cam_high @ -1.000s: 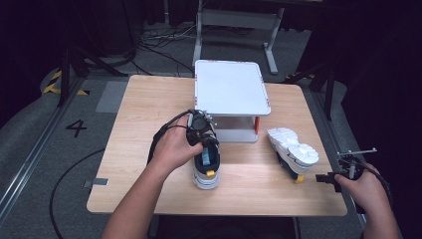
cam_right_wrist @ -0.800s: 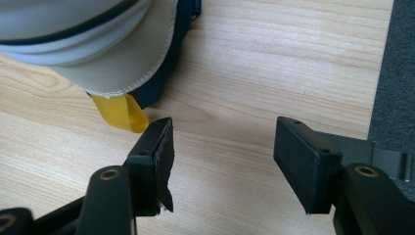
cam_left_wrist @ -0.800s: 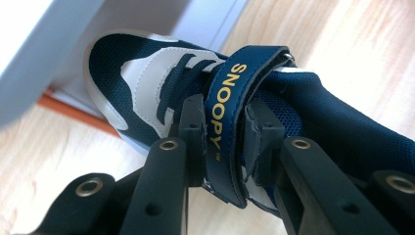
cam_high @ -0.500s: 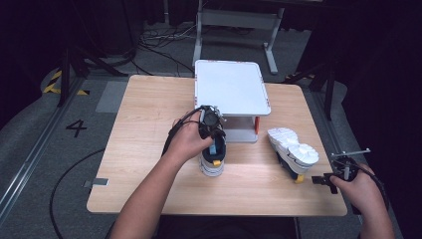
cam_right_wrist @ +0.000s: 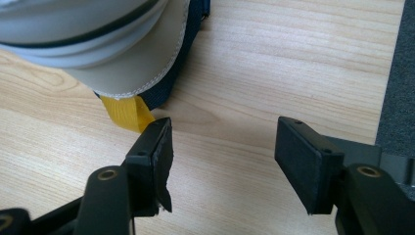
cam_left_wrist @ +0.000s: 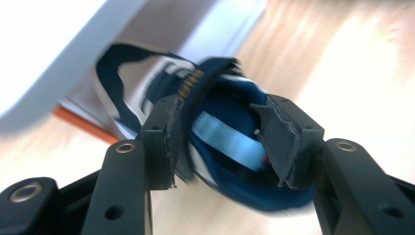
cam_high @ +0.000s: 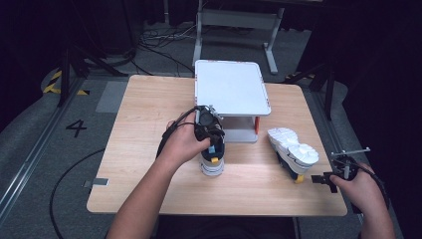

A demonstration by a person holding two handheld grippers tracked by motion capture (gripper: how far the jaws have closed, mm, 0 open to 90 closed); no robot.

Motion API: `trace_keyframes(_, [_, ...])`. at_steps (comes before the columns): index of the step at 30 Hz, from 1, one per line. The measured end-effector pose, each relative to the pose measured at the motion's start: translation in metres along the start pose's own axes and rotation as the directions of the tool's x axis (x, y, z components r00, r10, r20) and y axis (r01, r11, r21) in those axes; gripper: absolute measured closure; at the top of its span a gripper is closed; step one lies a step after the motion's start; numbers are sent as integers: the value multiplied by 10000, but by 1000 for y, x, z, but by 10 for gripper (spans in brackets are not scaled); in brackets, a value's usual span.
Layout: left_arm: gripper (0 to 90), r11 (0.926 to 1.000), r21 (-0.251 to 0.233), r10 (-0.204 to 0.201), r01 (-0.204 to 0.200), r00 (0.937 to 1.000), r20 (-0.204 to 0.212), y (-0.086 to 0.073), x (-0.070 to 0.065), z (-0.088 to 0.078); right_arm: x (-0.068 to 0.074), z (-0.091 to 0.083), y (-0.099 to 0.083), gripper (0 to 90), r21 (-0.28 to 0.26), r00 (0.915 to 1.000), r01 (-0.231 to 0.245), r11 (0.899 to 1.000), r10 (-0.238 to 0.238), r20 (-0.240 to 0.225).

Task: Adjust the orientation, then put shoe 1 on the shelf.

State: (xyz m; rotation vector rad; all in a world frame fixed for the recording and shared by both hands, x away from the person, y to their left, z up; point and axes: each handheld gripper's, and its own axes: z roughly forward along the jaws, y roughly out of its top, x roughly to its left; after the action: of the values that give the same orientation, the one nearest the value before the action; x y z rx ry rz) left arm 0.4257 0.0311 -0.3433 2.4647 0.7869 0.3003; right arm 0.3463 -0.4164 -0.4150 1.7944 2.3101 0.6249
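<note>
Shoes are what we are handling: a pair of blue and white sneakers beside a small white shelf (cam_high: 232,89) on the table (cam_high: 139,129).

Starting at the left, our left gripper (cam_high: 209,127) has its jaws closed onto the collar of the first sneaker (cam_high: 212,160). In the left gripper view the pads pinch the dark blue fabric at the shoe's opening (cam_left_wrist: 230,147), with the light blue insole between them. That picture is blurred, so we cannot tell whether the sole rests on the wood or hangs just above it. The sneaker stands upright just in front of the shelf's lower level, toe pointing in toward it. We judge that we are sliding it under the white top board, and that step looks close to done but not finished.

Further right, the second sneaker (cam_high: 292,153) lies tipped over, its white sole showing, well apart from the shelf's front. Nothing holds it. Our right gripper (cam_high: 322,180) hovers near its heel with jaws spread wide and empty; in the right gripper view the yellow heel tab (cam_right_wrist: 126,112) sits just beyond one pad. So this shoe is still to be picked up, turned upright and stowed.

The table is pale wood, otherwise bare. Around it we see grey carpet, a floor mark reading 4 (cam_high: 75,128), yellow-black tape (cam_high: 52,85), loose cables (cam_high: 164,47) and a grey frame (cam_high: 236,22) behind.
</note>
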Motion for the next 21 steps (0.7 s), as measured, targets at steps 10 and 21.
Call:
trace_keyframes(10, [537,9855,982,-1428,1386,9890,378,-22,-31,-40,3,4,8,385,189,9999,103,9998,-101,-104])
trace_keyframes(21, [541,9616,1967,-2022,1911,9786,376,-43,-49,-26,5,5,11,380,235,9997,145,9996,-141,-187])
